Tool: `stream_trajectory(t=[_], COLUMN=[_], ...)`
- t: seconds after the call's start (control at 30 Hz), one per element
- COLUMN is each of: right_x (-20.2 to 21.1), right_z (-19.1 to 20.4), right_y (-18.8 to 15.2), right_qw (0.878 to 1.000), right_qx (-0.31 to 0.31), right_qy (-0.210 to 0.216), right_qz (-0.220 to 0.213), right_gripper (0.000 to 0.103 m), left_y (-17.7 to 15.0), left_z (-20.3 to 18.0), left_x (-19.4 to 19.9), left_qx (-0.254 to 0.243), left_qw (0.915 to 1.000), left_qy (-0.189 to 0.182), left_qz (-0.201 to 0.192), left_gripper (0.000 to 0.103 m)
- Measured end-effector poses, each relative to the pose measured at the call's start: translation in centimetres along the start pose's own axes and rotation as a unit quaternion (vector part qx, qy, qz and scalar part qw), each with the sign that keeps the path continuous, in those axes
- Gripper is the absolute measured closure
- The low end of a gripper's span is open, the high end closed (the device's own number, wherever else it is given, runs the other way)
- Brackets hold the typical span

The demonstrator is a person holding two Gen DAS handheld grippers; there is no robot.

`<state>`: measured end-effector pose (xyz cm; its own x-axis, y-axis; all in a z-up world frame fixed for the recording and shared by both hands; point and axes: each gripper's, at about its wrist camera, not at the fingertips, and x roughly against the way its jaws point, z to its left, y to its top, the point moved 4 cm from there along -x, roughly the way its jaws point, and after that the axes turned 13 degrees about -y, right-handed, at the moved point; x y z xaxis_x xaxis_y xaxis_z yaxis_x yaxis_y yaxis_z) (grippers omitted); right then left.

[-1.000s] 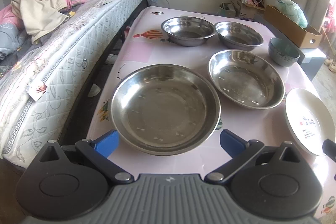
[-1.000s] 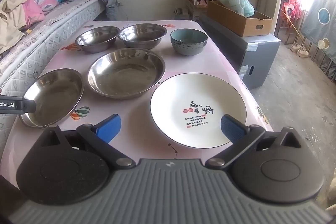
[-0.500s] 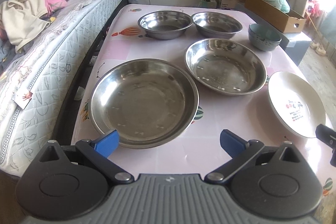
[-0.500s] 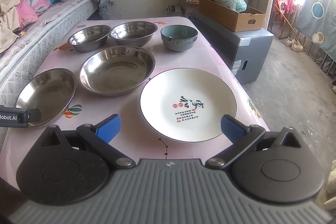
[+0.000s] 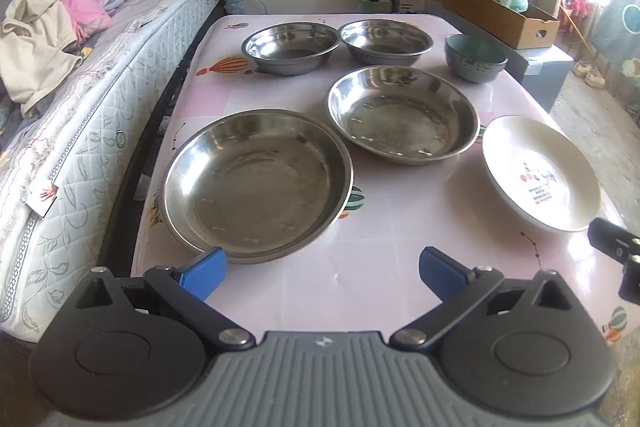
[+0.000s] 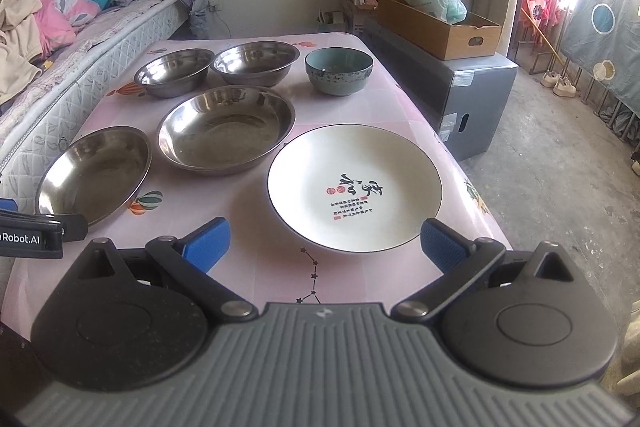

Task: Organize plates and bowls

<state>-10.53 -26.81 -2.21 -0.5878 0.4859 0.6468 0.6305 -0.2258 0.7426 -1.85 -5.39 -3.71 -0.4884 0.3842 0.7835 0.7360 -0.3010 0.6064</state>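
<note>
On the pink table (image 5: 384, 267) lie two wide steel plates: a near one (image 5: 256, 183) (image 6: 96, 175) and a farther one (image 5: 402, 113) (image 6: 226, 129). Behind them stand two steel bowls, one to the left (image 5: 290, 47) (image 6: 174, 71) and one to the right (image 5: 386, 41) (image 6: 256, 63), and a teal ceramic bowl (image 5: 476, 57) (image 6: 339, 71). A white plate with red and black writing (image 5: 540, 171) (image 6: 354, 187) lies at the right. My left gripper (image 5: 322, 273) hangs open at the near steel plate's front rim. My right gripper (image 6: 324, 243) is open just before the white plate.
A bed with a quilted mattress (image 5: 80, 131) and heaped clothes (image 5: 44, 35) runs along the table's left side. Right of the table stand a grey cabinet (image 6: 460, 95) bearing a cardboard box (image 6: 440, 27). Bare concrete floor (image 6: 560, 187) lies further right.
Both grippers have pulled back from the dishes and the left view has turned to the right, so more of the table shows. Nothing was grasped and both stay open.
</note>
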Motion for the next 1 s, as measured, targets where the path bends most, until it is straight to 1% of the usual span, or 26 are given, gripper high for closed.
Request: stream_trajectory(t=[0.33,1.0], right_x=[0.9,1.2], right_z=[-0.3,-0.6], right_y=[-0.4,-0.5], right_qw=[1.000,1.000], right_qx=[-0.001,-0.004], right_qy=[0.000,0.001], right_qz=[-0.004,-0.005], right_gripper=[0.001,0.001], left_y=[-0.4,-0.4], left_z=[-0.8,-0.8], left_x=[0.6,0.7], left_qx=[-0.005,-0.006], left_qw=[0.9999,0.9999], left_qy=[-0.013,-0.013], left_qz=[-0.001,-0.002], left_gripper=[0.000,0.000])
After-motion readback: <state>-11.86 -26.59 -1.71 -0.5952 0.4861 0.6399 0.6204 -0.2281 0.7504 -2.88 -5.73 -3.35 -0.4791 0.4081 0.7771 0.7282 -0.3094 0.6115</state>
